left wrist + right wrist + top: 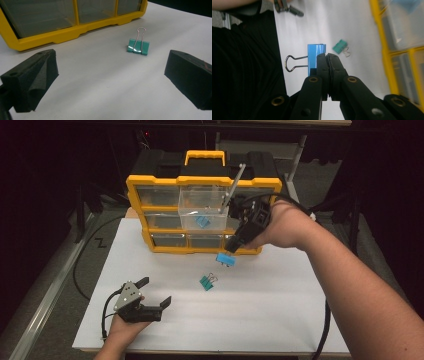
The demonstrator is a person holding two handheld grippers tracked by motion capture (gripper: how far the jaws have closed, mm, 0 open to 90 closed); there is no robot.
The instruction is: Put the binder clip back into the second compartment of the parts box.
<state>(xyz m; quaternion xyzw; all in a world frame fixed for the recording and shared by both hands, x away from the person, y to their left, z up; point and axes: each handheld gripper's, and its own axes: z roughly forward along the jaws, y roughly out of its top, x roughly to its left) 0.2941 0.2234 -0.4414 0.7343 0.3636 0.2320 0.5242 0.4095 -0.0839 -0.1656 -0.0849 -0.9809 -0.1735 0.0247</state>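
My right gripper [234, 247] sits right of centre in the high view, jaws pressed together and pinching a blue binder clip [226, 260] that hangs just below the tips, off the white table [280, 320]. In the right gripper view the same blue binder clip [316, 58] is at mid frame, clamped at its edge between my closed jaws, wire handles sticking out to the left of the frame. My right gripper is in front of the yellow organizer [150, 182] that stands at the top centre of the high view, close to its lower right drawers. One clear drawer [200, 202] is pulled out at the organizer's middle, with another blue clip [202, 222] lying inside it. A green binder clip [207, 282] lies on the table at the middle of the high view, below and slightly left of the held clip, apart from it. My left gripper [154, 292] is at the lower left of the high view, resting low by the table's near edge, jaws spread wide, nothing between them. In the left gripper view the green binder clip [138, 46] lies upper centre, between and beyond the two open jaws, well clear of both, with the organizer's yellow base [62, 37] across the upper left.
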